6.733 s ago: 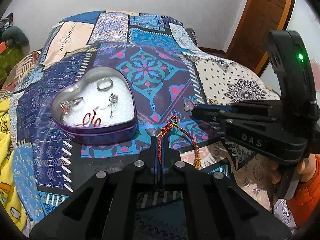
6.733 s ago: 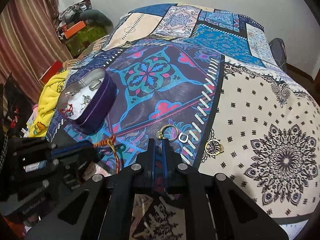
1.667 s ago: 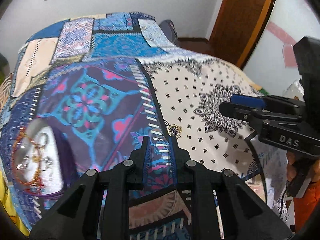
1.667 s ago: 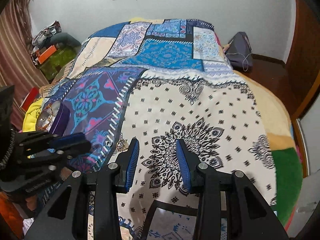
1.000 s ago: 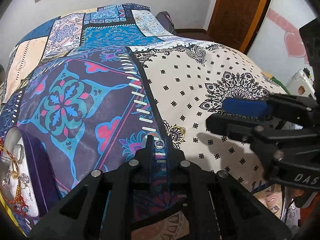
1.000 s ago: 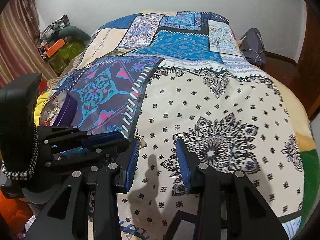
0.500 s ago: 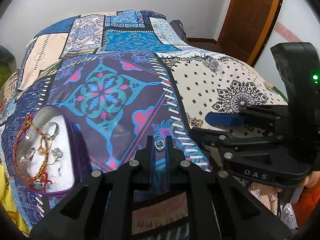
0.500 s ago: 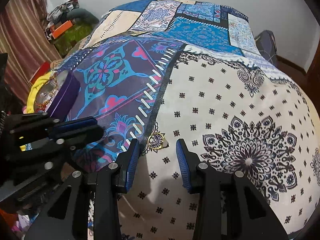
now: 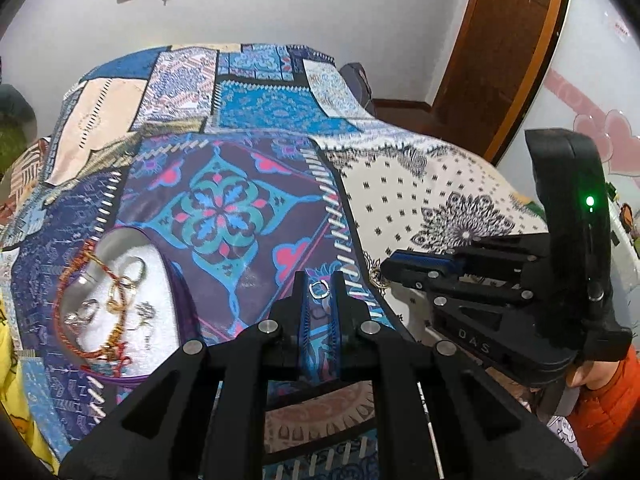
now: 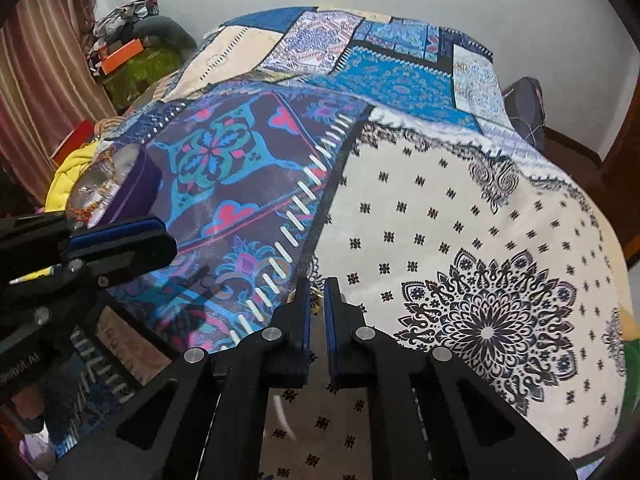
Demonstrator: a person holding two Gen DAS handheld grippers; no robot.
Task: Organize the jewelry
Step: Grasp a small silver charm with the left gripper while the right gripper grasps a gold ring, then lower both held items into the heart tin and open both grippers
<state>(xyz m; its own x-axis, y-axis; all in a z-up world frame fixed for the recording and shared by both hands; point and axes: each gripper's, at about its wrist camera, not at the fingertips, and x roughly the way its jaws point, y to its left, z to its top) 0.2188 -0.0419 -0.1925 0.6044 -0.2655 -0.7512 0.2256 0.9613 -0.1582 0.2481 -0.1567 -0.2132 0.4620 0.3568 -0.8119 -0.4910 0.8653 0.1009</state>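
My left gripper (image 9: 319, 280) is shut on a small silver ring (image 9: 319, 289), held above the patterned bedspread. A purple heart-shaped tin (image 9: 120, 304) lies to its left with a red-and-gold thread bracelet (image 9: 76, 280), rings and earrings on white padding; the tin also shows in the right wrist view (image 10: 120, 188). My right gripper (image 10: 316, 286) is down on the bedspread, its jaws closed narrowly around a small gold ring (image 10: 316, 294), mostly hidden between the fingers. The gold ring peeks out by the right gripper's tip in the left wrist view (image 9: 376, 278).
A patchwork bedspread (image 9: 256, 208) covers the bed. A wooden door (image 9: 496, 40) stands at the back right. Yellow cloth (image 10: 72, 176) lies beside the tin. Clutter and a curtain (image 10: 44, 80) are at the left.
My left gripper has lifted the silver ring and turned towards the tin. My right gripper has dropped to the bedspread and its jaws have narrowed around the gold ring.
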